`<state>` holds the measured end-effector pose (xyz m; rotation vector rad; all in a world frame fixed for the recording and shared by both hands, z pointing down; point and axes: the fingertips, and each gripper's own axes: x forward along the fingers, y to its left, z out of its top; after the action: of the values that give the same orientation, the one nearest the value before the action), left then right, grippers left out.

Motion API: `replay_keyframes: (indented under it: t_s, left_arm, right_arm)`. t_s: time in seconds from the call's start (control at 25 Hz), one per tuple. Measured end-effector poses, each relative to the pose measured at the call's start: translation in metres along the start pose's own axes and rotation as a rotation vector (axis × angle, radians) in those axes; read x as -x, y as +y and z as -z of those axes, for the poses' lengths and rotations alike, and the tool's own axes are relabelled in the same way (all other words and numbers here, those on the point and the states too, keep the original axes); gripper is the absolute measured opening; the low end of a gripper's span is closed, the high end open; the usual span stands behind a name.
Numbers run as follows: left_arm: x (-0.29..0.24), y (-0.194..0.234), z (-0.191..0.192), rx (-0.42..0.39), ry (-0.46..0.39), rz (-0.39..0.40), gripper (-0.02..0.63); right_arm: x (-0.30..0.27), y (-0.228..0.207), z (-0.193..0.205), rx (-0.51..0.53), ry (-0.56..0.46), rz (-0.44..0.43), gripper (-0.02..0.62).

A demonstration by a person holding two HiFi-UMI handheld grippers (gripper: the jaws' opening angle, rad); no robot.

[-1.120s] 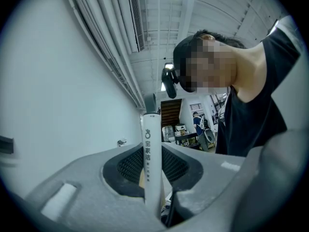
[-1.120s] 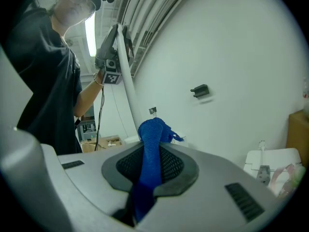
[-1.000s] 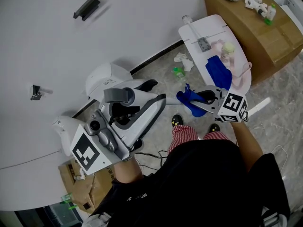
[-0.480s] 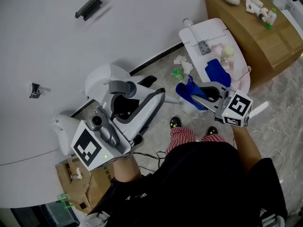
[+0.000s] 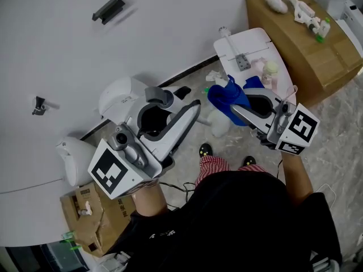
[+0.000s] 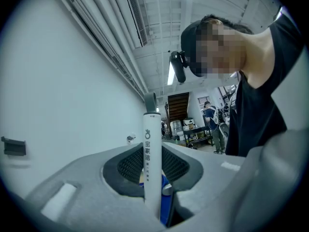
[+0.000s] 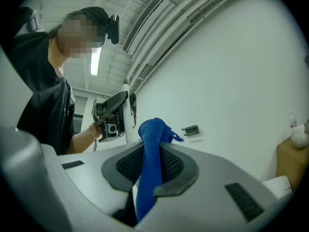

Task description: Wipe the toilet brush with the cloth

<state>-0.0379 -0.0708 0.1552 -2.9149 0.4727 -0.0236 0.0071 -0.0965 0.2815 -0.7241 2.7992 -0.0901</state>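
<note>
My left gripper (image 5: 170, 117) is shut on the white handle of the toilet brush (image 6: 151, 149), which stands upright between the jaws. The brush's grey top end (image 5: 160, 97) points up at the head camera, and its bristle end is hidden below. My right gripper (image 5: 237, 111) is shut on a blue cloth (image 5: 226, 95) that bunches out past the jaw tips. In the right gripper view the cloth (image 7: 148, 163) runs up between the jaws, with the left gripper (image 7: 110, 114) a short way beyond it. Cloth and brush are apart.
A white toilet (image 5: 122, 98) stands against the wall behind the left gripper. A white stand (image 5: 256, 41) at the upper right carries a pink bottle and small items. Beyond it sits a cardboard box (image 5: 306, 33). Another carton (image 5: 91, 211) lies at the lower left.
The right gripper has risen with the blue cloth and come closer to the brush. The left gripper has held the brush almost still.
</note>
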Motion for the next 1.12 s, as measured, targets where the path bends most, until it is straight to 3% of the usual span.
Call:
replay_keyframes:
  t_s: [0.2, 0.48, 0.8, 1.12]
  left_arm:
    - [-0.008, 0.001, -0.002, 0.018, -0.033, 0.001, 0.091]
    - [-0.01, 0.005, 0.007, 0.011, 0.0, -0.009, 0.091]
    - [-0.009, 0.003, 0.01, 0.025, 0.006, -0.015, 0.091]
    - [-0.01, 0.006, 0.014, 0.042, 0.021, -0.006, 0.091]
  right_arm:
    - [0.005, 0.004, -0.022, 0.005, -0.009, -0.015, 0.063]
    - [0.007, 0.023, -0.072, 0.009, -0.084, -0.065, 0.063]
    - [0.01, 0.051, -0.121, 0.127, -0.142, -0.133, 0.063]
    - [-0.002, 0.076, -0.155, 0.18, -0.185, -0.212, 0.063]
